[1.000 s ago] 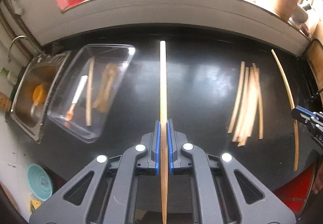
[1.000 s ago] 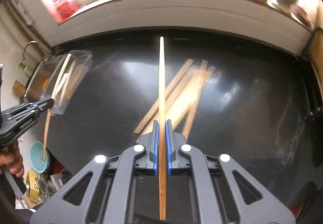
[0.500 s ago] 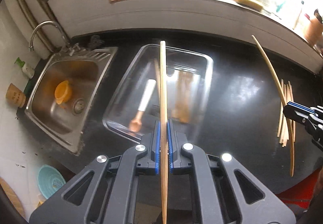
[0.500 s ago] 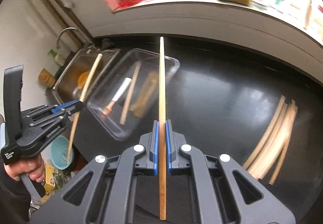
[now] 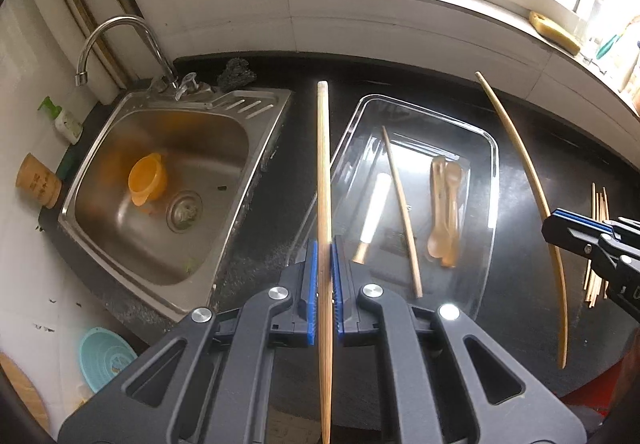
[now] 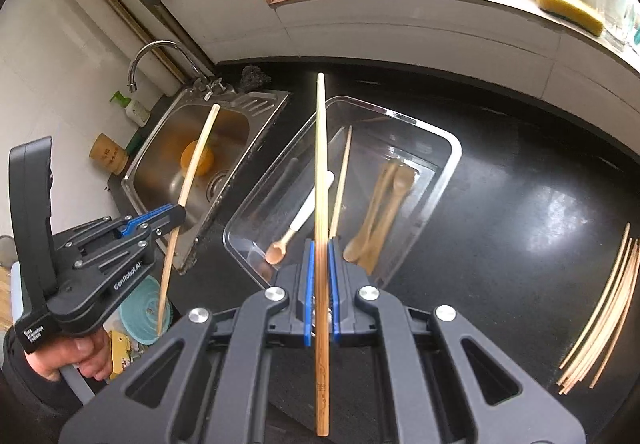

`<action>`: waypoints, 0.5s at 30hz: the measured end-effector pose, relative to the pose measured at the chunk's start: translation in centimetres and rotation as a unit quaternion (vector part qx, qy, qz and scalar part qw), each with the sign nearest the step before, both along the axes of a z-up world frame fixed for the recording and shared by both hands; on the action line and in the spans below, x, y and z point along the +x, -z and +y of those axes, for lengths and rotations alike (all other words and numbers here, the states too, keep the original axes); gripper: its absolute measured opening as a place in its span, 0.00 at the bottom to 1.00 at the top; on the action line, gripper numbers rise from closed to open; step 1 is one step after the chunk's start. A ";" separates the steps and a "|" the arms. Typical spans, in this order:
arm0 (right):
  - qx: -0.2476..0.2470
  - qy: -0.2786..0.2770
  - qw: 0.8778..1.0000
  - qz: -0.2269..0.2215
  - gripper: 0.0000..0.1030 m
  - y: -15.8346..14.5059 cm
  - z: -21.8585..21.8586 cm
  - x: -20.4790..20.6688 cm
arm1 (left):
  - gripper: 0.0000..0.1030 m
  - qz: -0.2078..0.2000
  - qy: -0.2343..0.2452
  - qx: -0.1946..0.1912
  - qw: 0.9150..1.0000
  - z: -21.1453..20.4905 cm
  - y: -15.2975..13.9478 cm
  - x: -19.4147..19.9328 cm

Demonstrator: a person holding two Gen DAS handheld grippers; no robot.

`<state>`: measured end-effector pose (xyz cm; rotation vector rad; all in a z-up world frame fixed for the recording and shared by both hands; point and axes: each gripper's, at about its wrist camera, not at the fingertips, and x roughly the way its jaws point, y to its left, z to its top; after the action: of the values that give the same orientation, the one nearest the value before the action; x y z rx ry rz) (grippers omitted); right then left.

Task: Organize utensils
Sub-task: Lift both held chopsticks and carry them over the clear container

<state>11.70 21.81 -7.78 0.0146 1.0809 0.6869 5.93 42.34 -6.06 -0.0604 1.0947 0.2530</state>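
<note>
My left gripper (image 5: pixel 324 244) is shut on a pale wooden chopstick (image 5: pixel 323 164). That stick points up over the gap between the sink and a clear plastic tray (image 5: pixel 493 164). My right gripper (image 6: pixel 319 242) is shut on a second chopstick (image 6: pixel 320 148) above the tray's (image 6: pixel 456 148) left half. The tray holds one chopstick (image 6: pixel 340 184), two wooden spoons (image 6: pixel 384 204) and a white-handled spoon (image 6: pixel 304 216). Each gripper shows in the other's view: the right one (image 5: pixel 550 230) beyond the tray's right side, the left one (image 6: pixel 179 213) over the sink's edge.
A steel sink (image 5: pixel 276 124) with an orange cup (image 5: pixel 146 184) and a tap (image 5: pixel 120 24) lies left of the tray. Several loose chopsticks (image 6: pixel 608 308) lie on the black counter at the right. A white ledge runs along the back.
Both grippers have swept left with their chopsticks, away from the loose pile and over to the tray and sink. Both grips are unchanged.
</note>
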 end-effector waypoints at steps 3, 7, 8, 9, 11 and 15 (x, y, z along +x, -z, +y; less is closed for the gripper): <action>0.001 0.009 1.000 0.009 0.07 0.4 0.1 0.6 | 0.06 0.005 0.006 -0.004 1.000 0.3 0.7 0.8; 0.003 0.030 0.999 0.026 0.07 1.2 0.7 1.9 | 0.06 0.015 0.022 -0.011 1.000 0.2 2.2 2.6; 0.005 0.039 0.999 0.035 0.07 1.6 0.8 2.3 | 0.06 0.018 0.028 -0.013 0.999 0.0 2.7 3.2; 0.007 0.048 0.998 0.042 0.07 1.9 0.8 2.6 | 0.06 0.022 0.033 -0.015 0.999 -0.1 3.2 3.7; 0.009 0.065 0.996 0.059 0.07 2.9 0.9 3.4 | 0.06 0.028 0.046 -0.019 0.998 -0.6 4.2 4.8; 0.012 0.095 0.991 0.097 0.07 5.7 1.3 5.2 | 0.06 0.046 0.067 -0.023 0.996 -1.2 6.7 7.0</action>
<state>16.88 23.07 -13.46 0.2067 1.2404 0.5331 12.96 41.09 -12.74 -0.0159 1.1903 0.1118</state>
